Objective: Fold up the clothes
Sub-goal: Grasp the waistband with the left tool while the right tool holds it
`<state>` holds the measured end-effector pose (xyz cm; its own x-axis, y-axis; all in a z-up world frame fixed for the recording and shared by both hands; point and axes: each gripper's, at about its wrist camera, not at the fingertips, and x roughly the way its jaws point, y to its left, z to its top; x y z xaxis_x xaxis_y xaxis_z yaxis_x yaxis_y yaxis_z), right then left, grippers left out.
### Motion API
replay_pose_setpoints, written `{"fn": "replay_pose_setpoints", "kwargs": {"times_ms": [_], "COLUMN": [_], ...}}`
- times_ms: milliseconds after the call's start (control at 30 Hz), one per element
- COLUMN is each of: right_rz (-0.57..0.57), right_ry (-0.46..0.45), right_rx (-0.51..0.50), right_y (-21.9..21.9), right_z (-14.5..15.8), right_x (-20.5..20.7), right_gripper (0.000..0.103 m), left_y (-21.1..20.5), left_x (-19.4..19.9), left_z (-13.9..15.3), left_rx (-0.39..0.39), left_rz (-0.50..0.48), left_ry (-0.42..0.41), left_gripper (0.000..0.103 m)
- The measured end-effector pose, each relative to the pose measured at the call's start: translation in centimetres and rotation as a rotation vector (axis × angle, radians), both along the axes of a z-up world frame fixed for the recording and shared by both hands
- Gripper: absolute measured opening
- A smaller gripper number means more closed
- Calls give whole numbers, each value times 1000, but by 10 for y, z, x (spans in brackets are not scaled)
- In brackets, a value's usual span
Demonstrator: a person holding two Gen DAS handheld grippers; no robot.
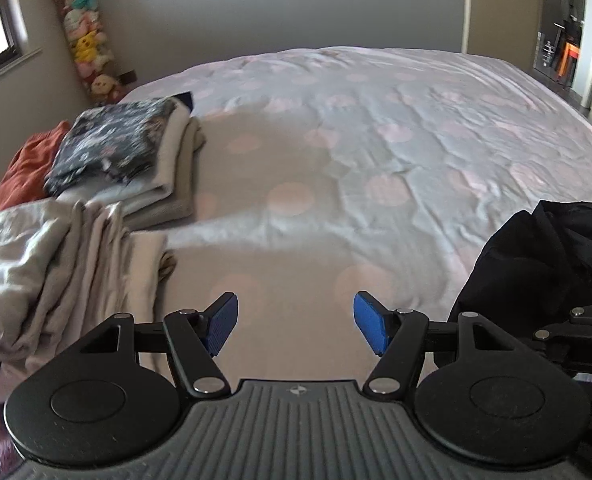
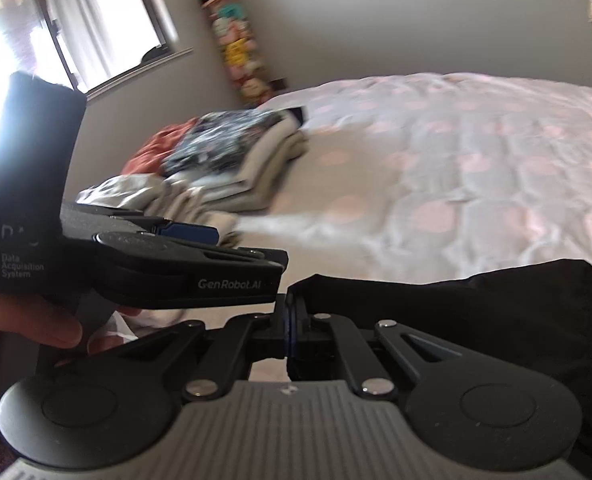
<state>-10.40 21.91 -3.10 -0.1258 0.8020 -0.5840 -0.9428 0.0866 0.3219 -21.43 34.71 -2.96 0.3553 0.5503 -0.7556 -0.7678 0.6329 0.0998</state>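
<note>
From the left wrist view, our left gripper [image 1: 296,322] sits at the bottom center with its blue pads [image 1: 220,324] spread wide and nothing between them, just the dotted bedspread [image 1: 376,128] behind. A black garment [image 1: 544,256] bunches up at the lower right edge, right next to our other tool. Over on the left of the frame there's a folded stack [image 1: 143,160] with a dark floral piece on top, an orange-red garment [image 1: 27,168] behind it, and a crumpled pale grey pile [image 1: 43,264] nearer the camera. Swapping to the right wrist view, our right gripper [image 2: 289,320] is clenched tight on a corner of that black garment [image 2: 456,300], which trails off to the right side of the frame. The left gripper [image 2: 183,268] crosses the left middle, side-on, with a hand [image 2: 27,328] gripping it at the lower left. The folded stack [image 2: 231,160] shows blurry at center left, and a tower of plush toys [image 2: 235,40] stands in the corner.
</note>
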Motion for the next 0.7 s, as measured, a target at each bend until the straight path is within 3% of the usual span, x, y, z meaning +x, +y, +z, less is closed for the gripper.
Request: {"fn": "replay_pose_setpoints", "kwargs": {"times_ms": [167,367,433,500,700], "right_rz": [40,-21,-40,-73,-192], "right_ry": [-71,-119,-128,-135,-171], "right_rx": [-17,-93,-93,-85,-83], "right_y": [19,21,19,15,-20], "right_z": [-1,-9,-10,-10,-6], "right_x": [-35,-33,-27,-19,31], "right_gripper": [1,8,17,41,48], "left_y": [5,-4,-9,-15,-23], "left_x": [-43,-53,-52,-52,-29], "left_z": [-9,-11,-9,-7,-5], "left_rx": [-52,-82,-78,-71,-86], "left_rz": [71,37,24,16,-15], "left_ry": [-30,-79,-82,-79,-121], "left_gripper": [63,63,63,63,64]}}
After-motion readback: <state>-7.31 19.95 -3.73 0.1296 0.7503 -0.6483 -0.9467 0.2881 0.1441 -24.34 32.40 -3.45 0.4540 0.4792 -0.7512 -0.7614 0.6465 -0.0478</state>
